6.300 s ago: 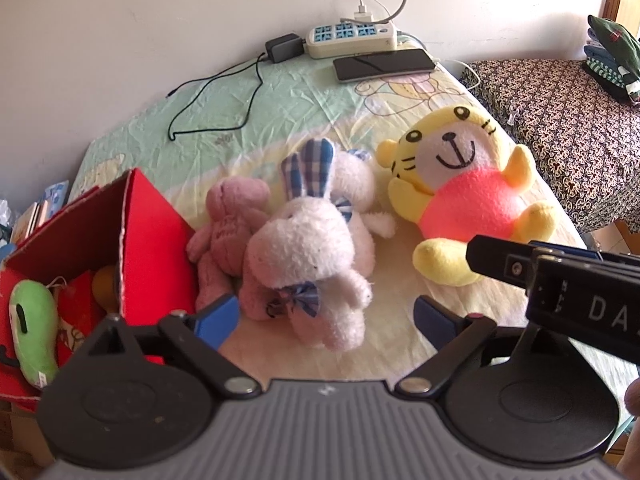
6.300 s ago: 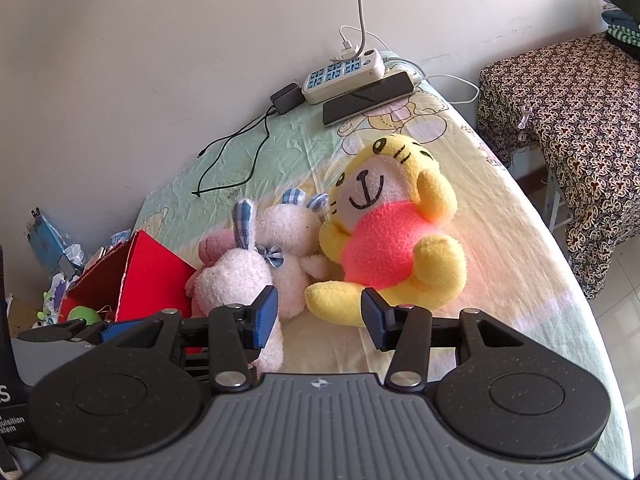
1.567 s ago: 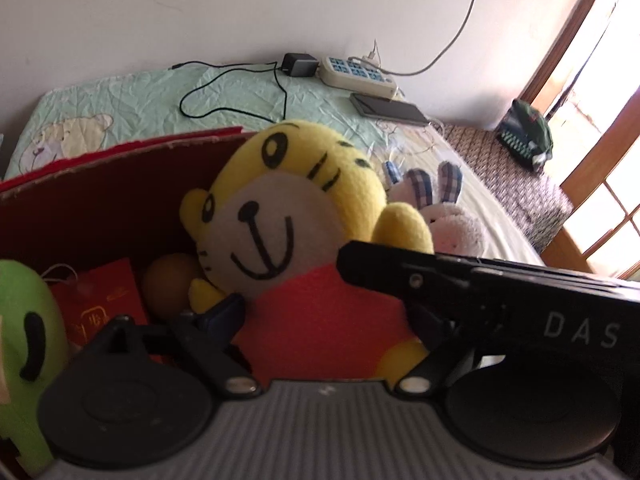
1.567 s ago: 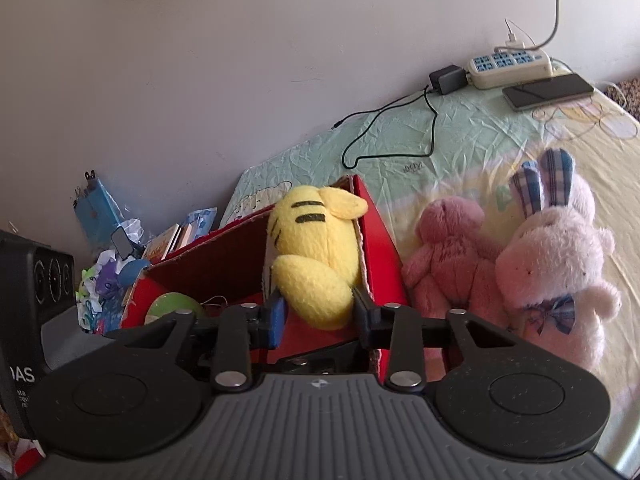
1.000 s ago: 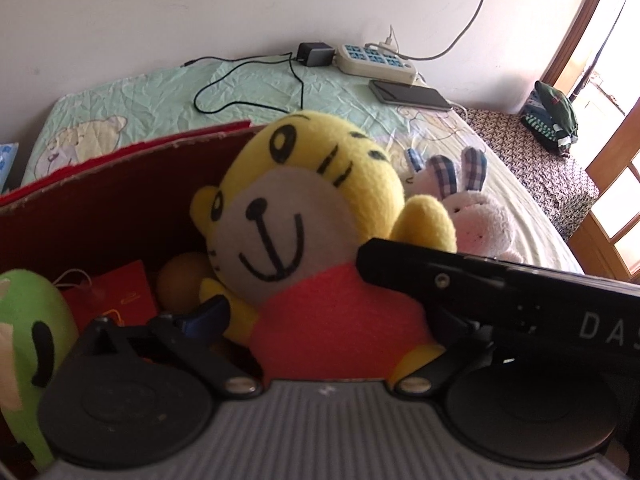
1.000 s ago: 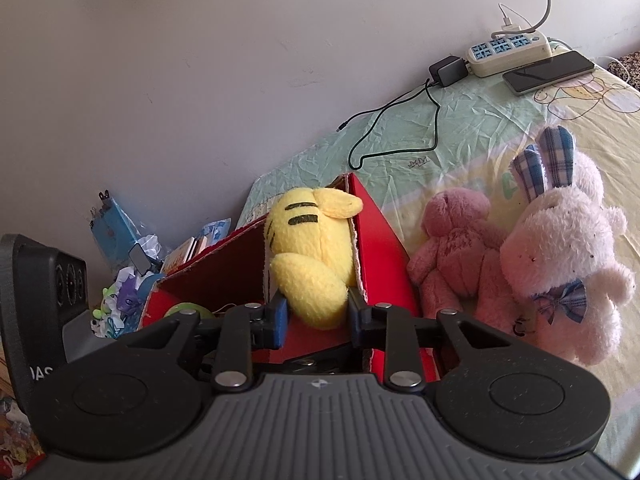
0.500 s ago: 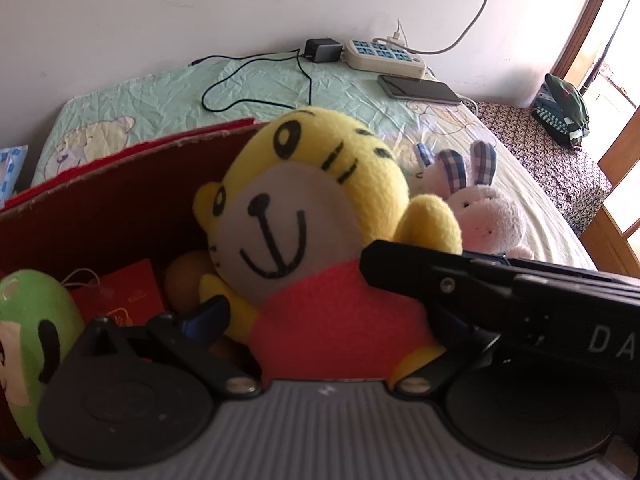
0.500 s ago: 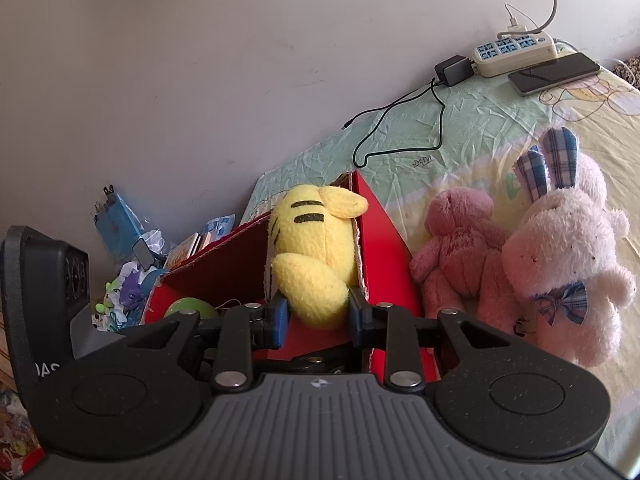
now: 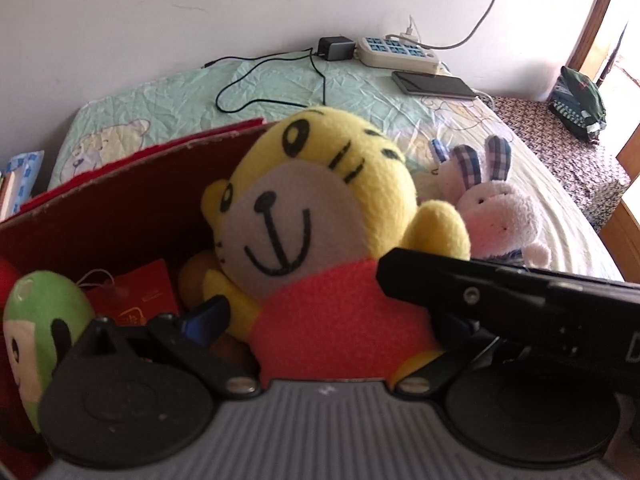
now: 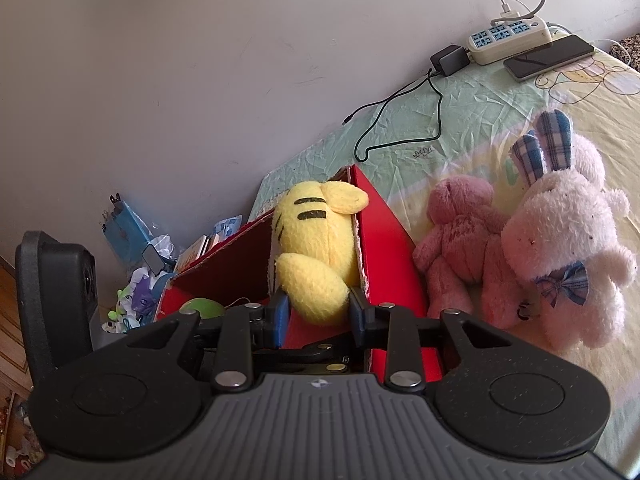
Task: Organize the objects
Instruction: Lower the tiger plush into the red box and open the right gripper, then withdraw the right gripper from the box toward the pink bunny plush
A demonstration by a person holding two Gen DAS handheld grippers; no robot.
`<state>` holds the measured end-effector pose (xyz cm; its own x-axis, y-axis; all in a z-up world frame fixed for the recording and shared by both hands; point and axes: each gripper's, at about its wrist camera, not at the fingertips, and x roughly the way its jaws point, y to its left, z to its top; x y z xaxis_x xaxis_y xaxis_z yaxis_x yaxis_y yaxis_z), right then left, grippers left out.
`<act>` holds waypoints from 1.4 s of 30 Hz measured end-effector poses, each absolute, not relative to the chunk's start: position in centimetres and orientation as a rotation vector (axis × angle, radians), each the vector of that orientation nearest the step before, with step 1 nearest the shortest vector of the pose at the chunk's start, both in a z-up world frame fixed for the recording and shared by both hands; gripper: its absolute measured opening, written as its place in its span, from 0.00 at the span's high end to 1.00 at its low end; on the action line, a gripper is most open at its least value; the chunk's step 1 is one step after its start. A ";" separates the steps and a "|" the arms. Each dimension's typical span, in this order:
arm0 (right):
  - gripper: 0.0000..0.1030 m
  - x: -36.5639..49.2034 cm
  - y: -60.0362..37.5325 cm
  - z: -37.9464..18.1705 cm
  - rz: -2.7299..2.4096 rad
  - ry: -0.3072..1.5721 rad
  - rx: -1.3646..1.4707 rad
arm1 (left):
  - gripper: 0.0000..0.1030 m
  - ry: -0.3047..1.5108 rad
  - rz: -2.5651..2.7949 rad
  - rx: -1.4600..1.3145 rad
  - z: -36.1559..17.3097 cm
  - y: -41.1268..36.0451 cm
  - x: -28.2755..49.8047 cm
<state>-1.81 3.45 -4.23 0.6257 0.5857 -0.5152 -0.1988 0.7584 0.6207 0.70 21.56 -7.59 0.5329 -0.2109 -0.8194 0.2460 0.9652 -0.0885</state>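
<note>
I see the yellow tiger plush (image 10: 316,248) in the red box (image 10: 384,240), its paw between my right gripper (image 10: 316,312) fingers, jaws opening. Left gripper (image 9: 320,320) straddles its body; grip probably wide, unclear.

Your tiger toy (image 10: 316,240) sits in the box (image 10: 388,248) – the bear (image 10: 460,248) and rabbit (image 10: 568,256) lie on the bed (image 10: 472,120) to its right.

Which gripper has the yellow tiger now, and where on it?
The right gripper, its jaws opening, has the yellow tiger toy by one yellow limb, inside the red box. The left gripper straddles its body; grip unclear.
</note>
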 end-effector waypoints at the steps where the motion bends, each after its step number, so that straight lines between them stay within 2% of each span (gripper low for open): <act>1: 0.69 -1.9 3.5 -4.2 0.475 0.772 0.550 | 0.00 0.967 -0.263 0.049 -7.5 21.4 0.6; 10: 0.65 -2.7 3.1 -3.7 0.470 0.758 0.557 | 0.00 0.947 -0.209 0.099 -6.9 20.6 -0.2; 42: 0.64 -4.8 0.6 -2.9 0.496 0.724 0.580 | 0.00 0.934 -0.011 0.153 -3.5 20.2 -3.7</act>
